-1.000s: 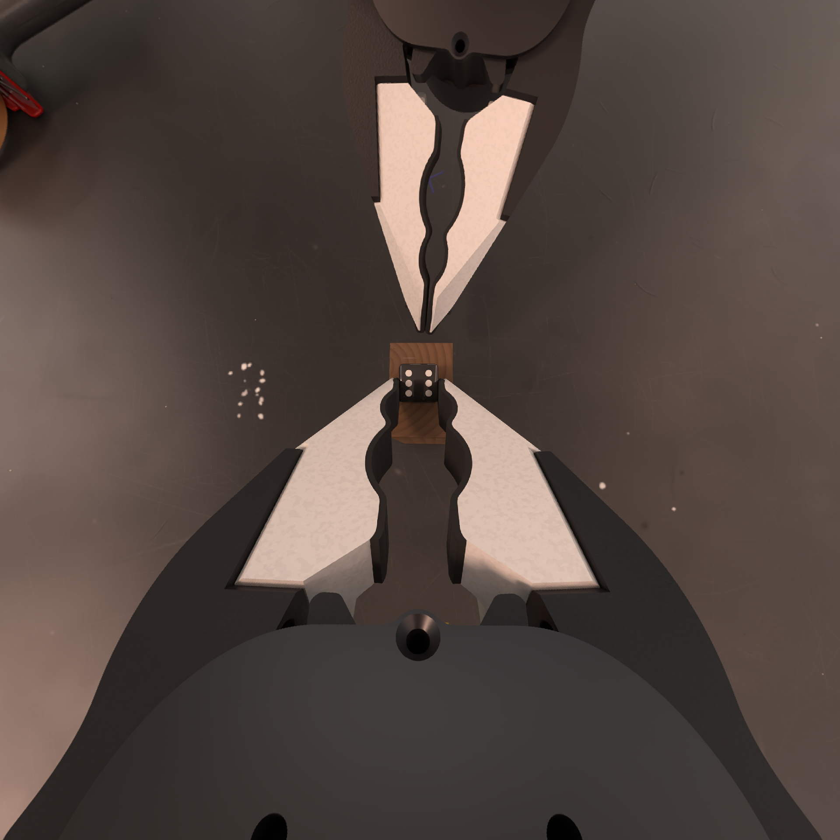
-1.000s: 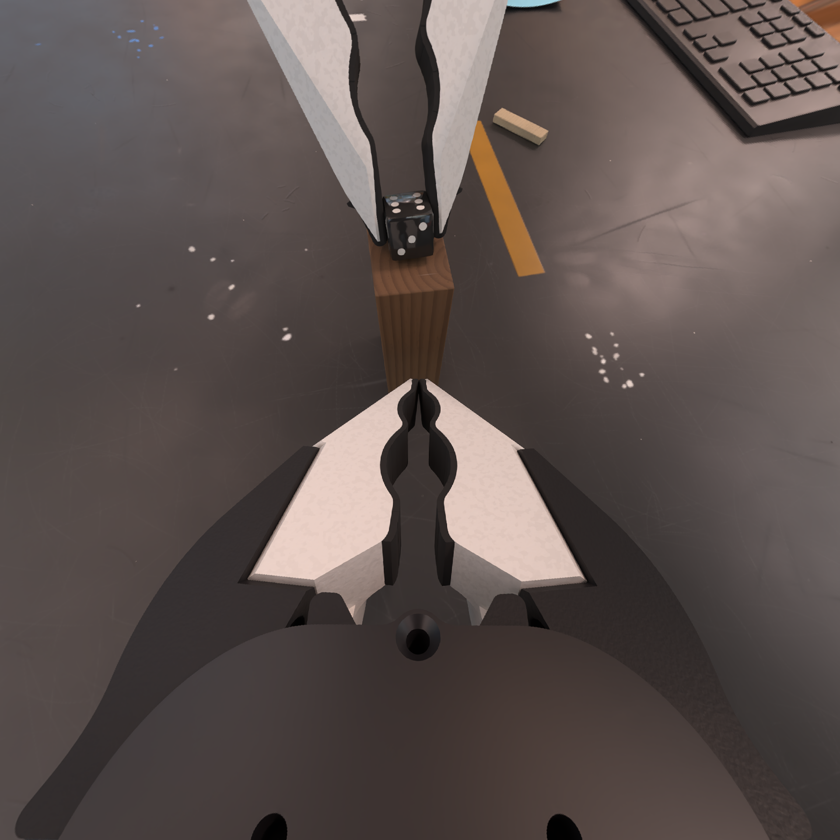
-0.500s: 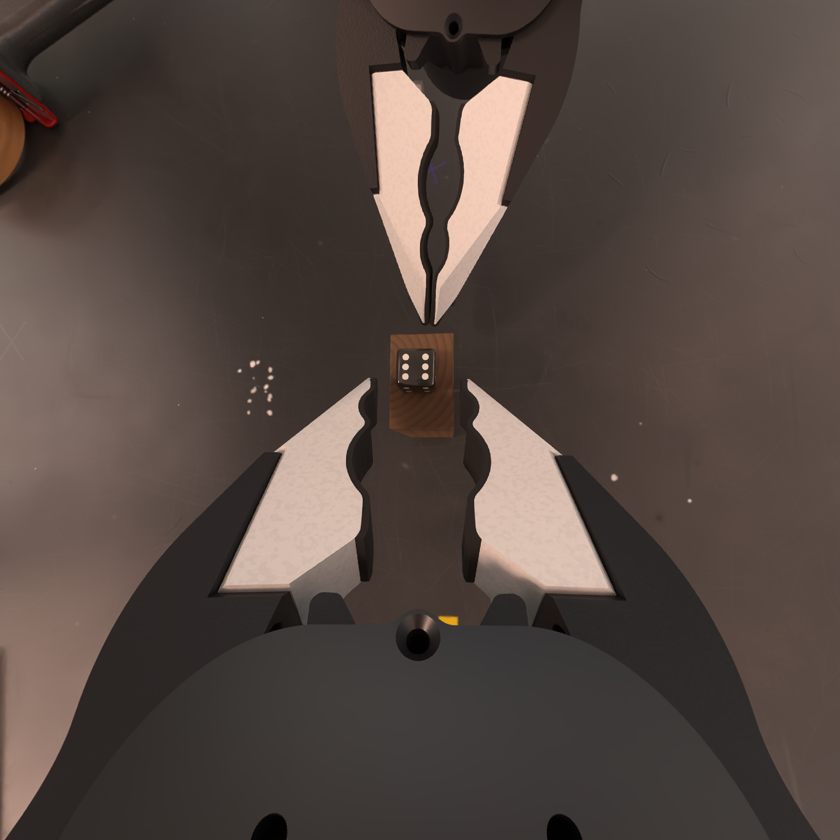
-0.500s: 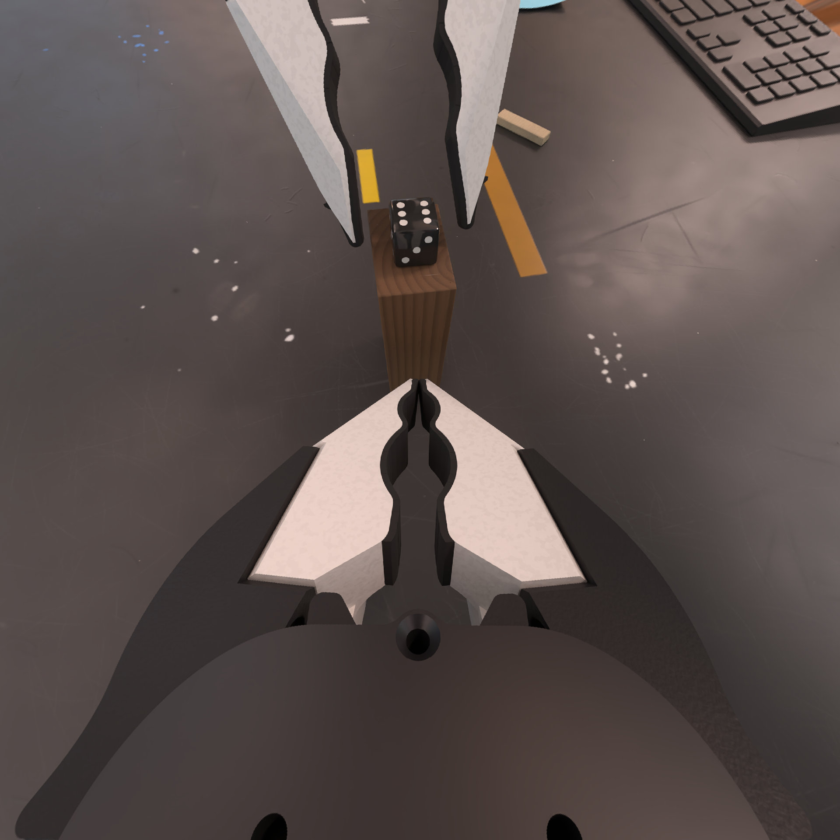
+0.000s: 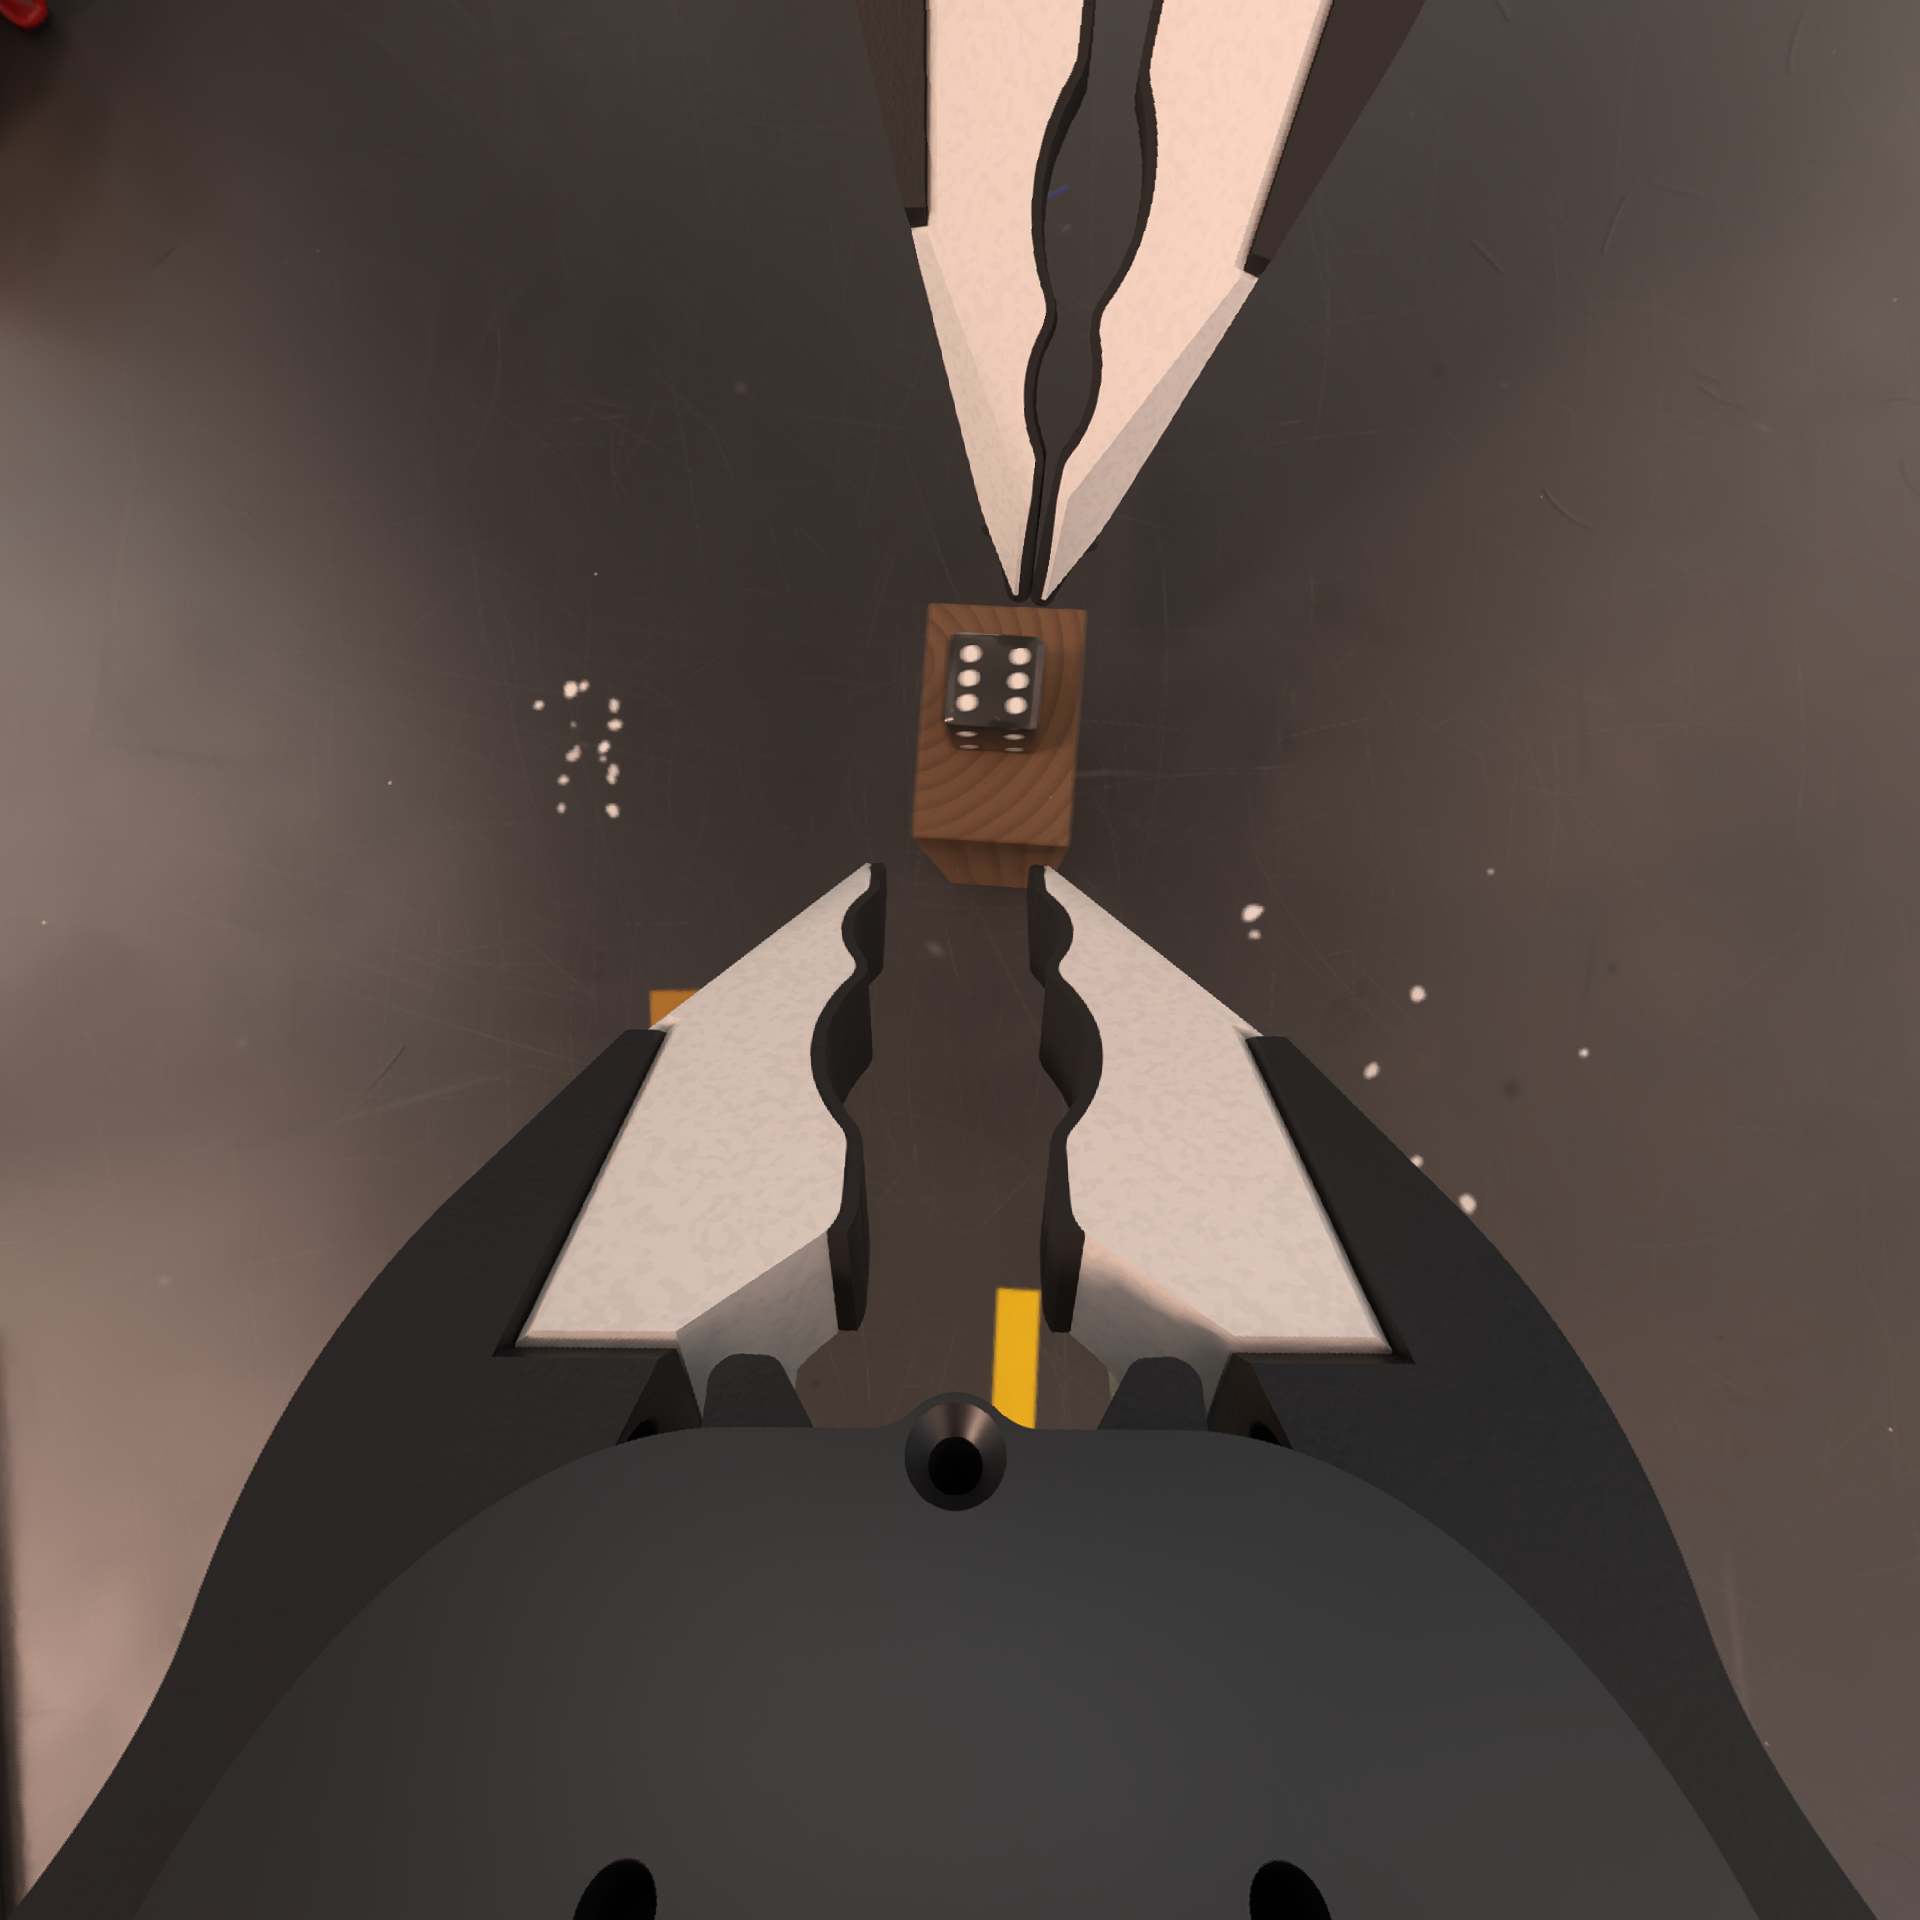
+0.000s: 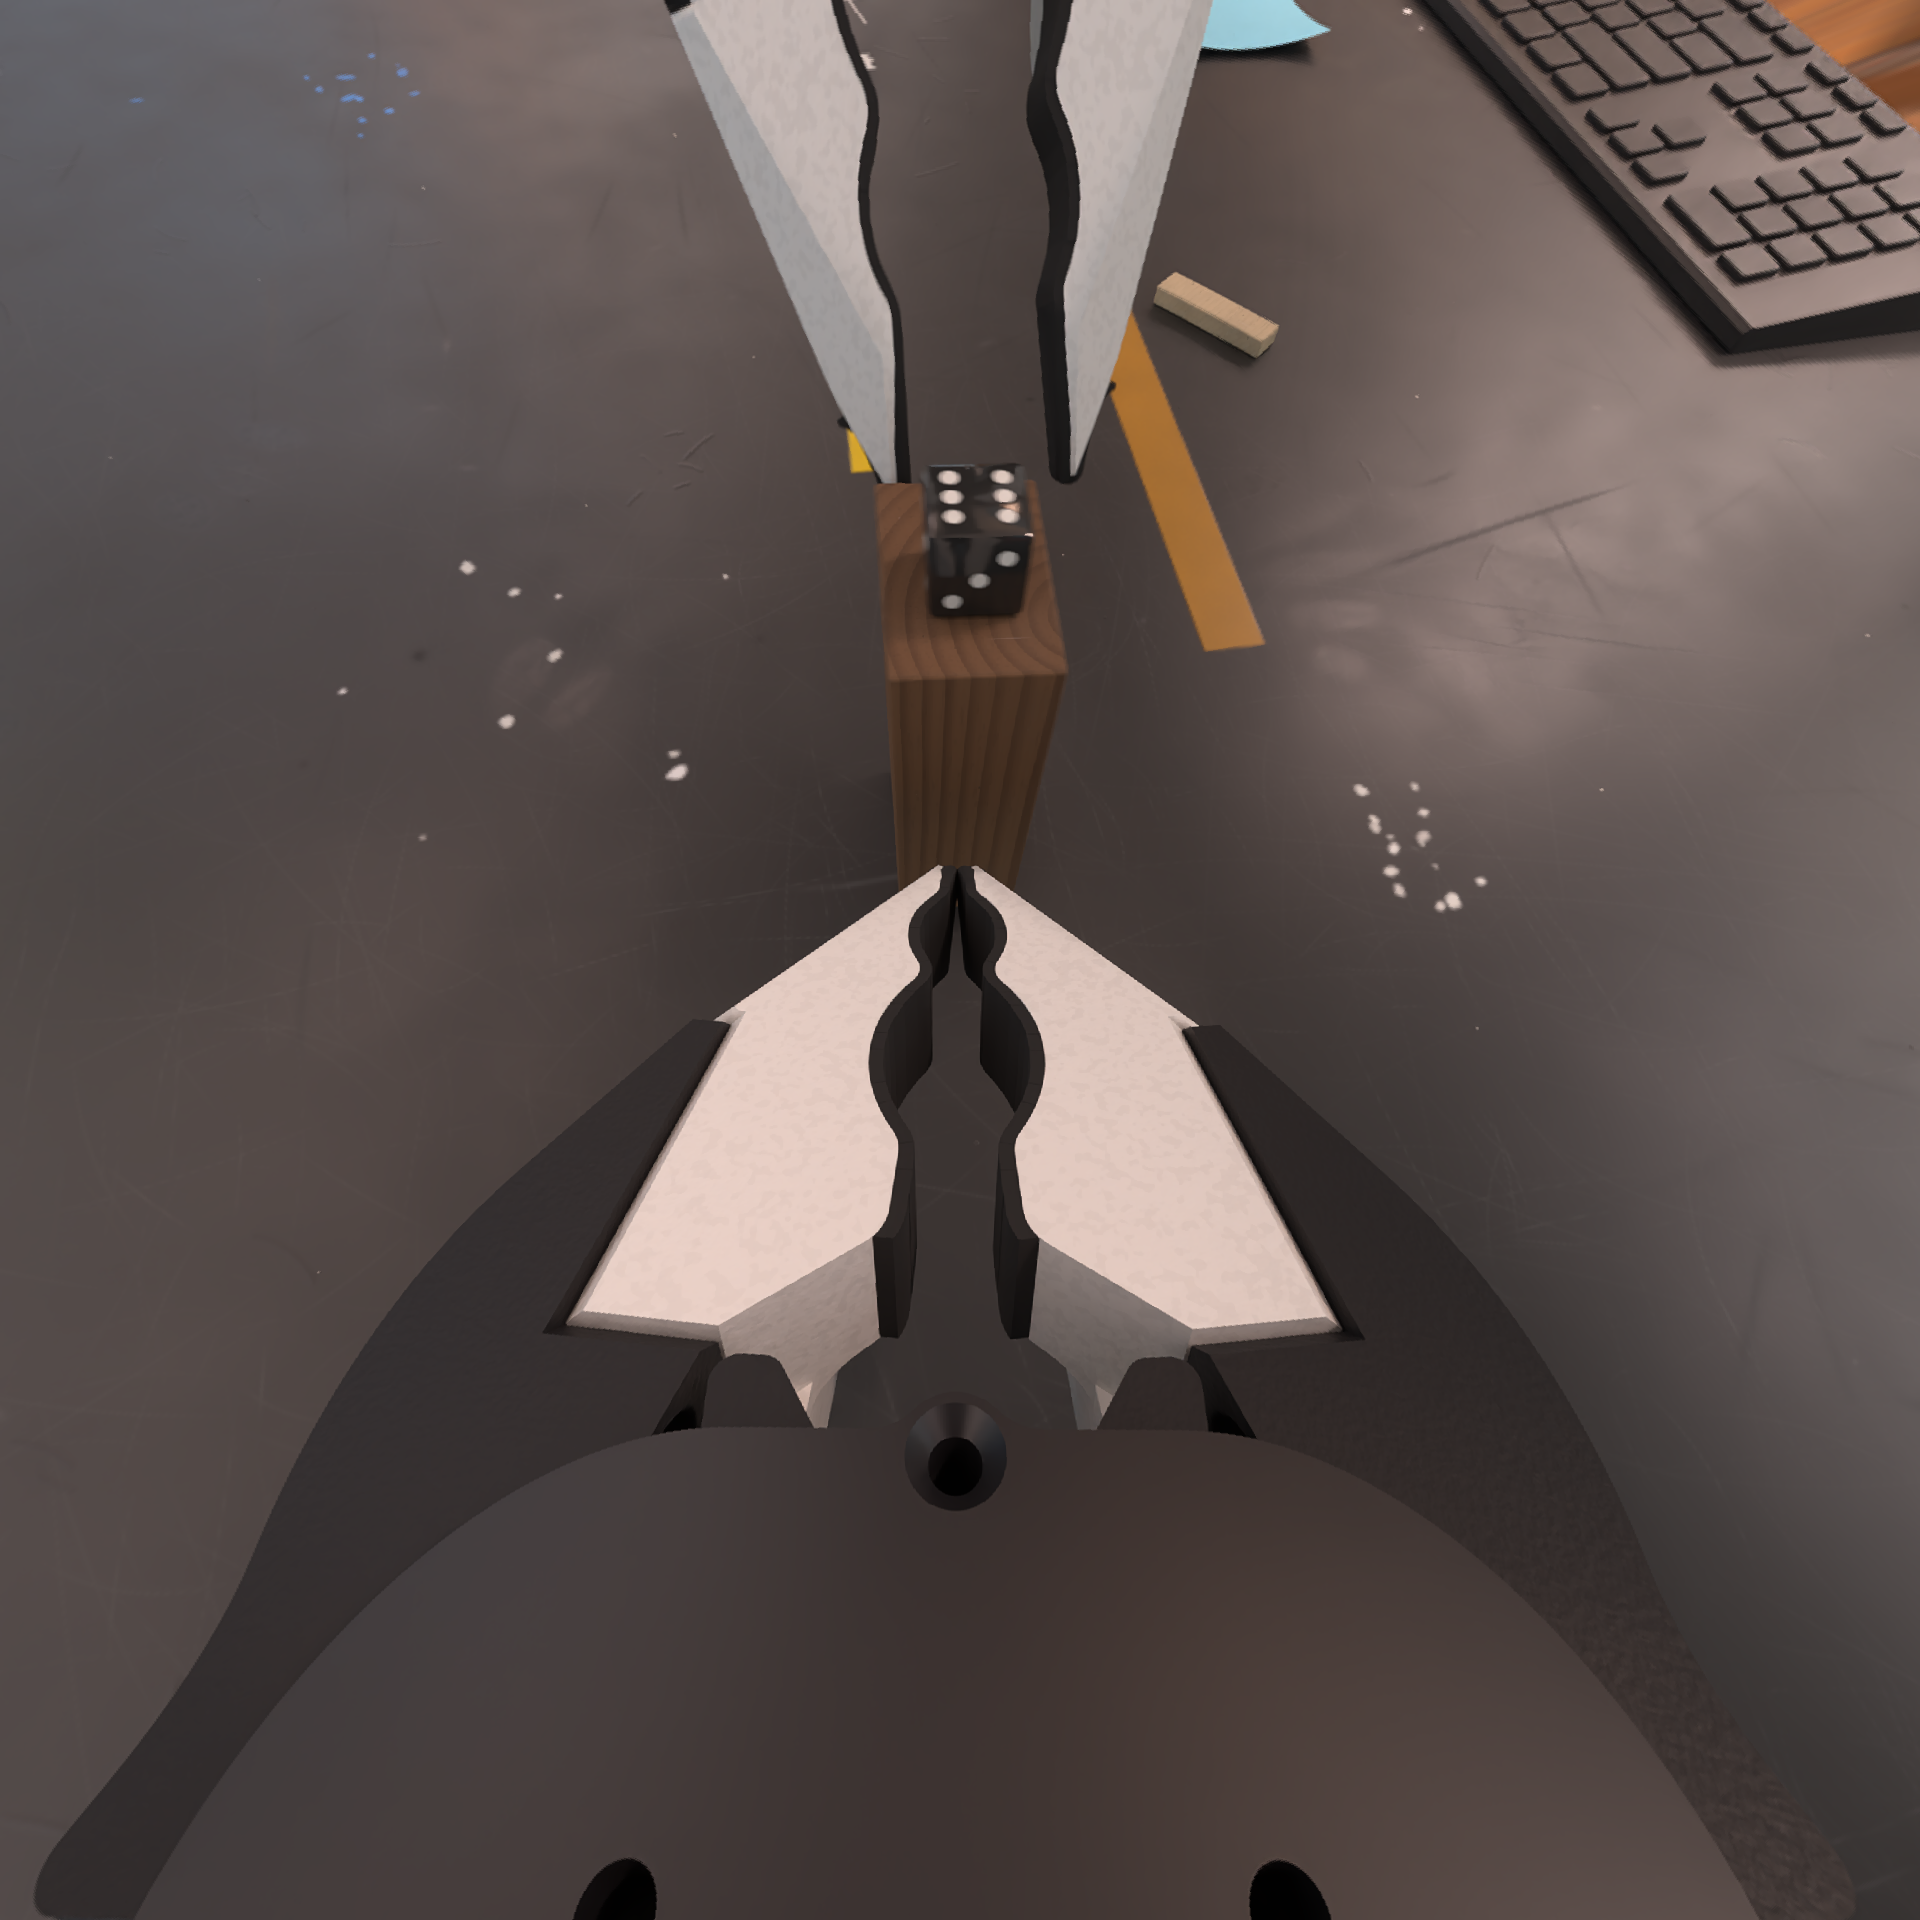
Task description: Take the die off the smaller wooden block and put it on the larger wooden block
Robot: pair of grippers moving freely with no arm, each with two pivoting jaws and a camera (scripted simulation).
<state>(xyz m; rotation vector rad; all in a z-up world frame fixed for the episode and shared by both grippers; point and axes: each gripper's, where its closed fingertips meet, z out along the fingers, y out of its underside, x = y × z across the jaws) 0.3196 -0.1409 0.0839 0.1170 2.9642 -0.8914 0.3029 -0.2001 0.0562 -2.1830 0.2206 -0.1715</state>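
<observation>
Black die (image 5: 992, 691) with white pips sits on top of the upright dark wooden block (image 6: 971, 727), six face up.

The left hand-held gripper (image 5: 956, 883) hangs above the block with its jaws parted and nothing between them, its fingertips clear of the die. The right hand-held gripper (image 6: 956, 873) has its jaws pressed together, empty, tips at the foot of the block. On the dark counter (image 6: 416, 987) lie a small pale wooden block (image 6: 1216, 314), an orange tape strip (image 6: 1184, 488) and a black keyboard (image 6: 1704, 156), all beyond the die.
</observation>
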